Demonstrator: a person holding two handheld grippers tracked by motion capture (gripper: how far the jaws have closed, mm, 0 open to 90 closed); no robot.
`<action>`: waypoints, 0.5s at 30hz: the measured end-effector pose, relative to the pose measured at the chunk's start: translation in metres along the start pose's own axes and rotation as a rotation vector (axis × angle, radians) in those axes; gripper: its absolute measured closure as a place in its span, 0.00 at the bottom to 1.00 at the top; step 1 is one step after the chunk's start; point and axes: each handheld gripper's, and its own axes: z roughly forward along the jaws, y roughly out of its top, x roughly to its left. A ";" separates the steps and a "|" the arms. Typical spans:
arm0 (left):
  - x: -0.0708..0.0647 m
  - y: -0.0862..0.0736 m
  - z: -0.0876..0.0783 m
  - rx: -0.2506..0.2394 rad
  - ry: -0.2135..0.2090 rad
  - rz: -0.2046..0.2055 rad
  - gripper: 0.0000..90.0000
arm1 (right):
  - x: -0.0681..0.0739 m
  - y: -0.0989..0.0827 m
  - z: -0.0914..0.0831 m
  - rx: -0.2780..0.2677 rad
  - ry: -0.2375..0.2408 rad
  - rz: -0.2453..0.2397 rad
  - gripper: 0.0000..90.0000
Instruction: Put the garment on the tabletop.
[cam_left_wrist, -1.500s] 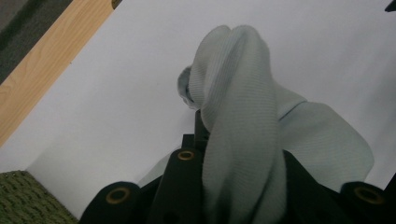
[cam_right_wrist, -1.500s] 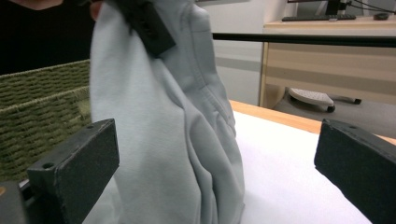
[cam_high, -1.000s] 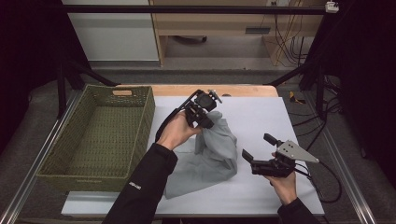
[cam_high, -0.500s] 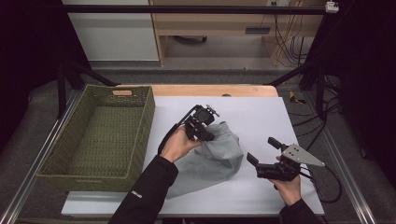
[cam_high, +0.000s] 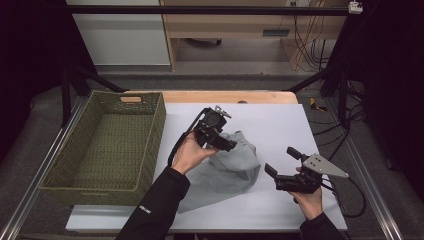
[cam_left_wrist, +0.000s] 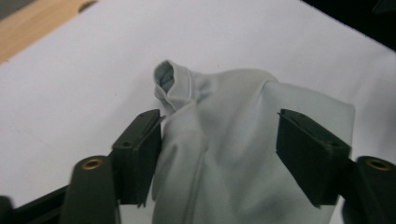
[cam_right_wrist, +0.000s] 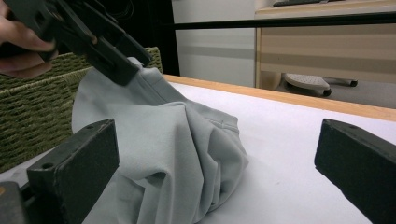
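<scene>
Half done: your L gripper (cam_left_wrist: 219, 154) jaws just spread, grey cloth (cam_high: 227, 167) between, unpinched.
Left: R gripper (cam_high: 282, 167) spread wide; cloth not in basket (cam_high: 150, 145) yet.

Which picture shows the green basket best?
The high view: the whole basket shows from above, standing left of the grey cloth. The right gripper view catches a bit of its woven wall behind the cloth.

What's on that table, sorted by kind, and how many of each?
Grey cloth: 1
Green woven basket: 1
Hand-held claws: 2, the left claw open over the cloth, the right claw open beside it
Total: 4
</scene>
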 end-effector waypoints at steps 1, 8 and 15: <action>-0.002 -0.001 -0.002 -0.024 0.037 0.006 0.28 | 0.000 0.000 0.000 0.001 0.000 0.000 0.00; -0.006 -0.015 -0.021 -0.151 0.080 -0.017 0.12 | 0.000 0.000 0.000 0.000 0.002 0.004 0.00; -0.008 -0.047 -0.037 -0.299 0.054 -0.031 0.09 | 0.000 0.000 0.000 0.003 0.001 0.001 0.00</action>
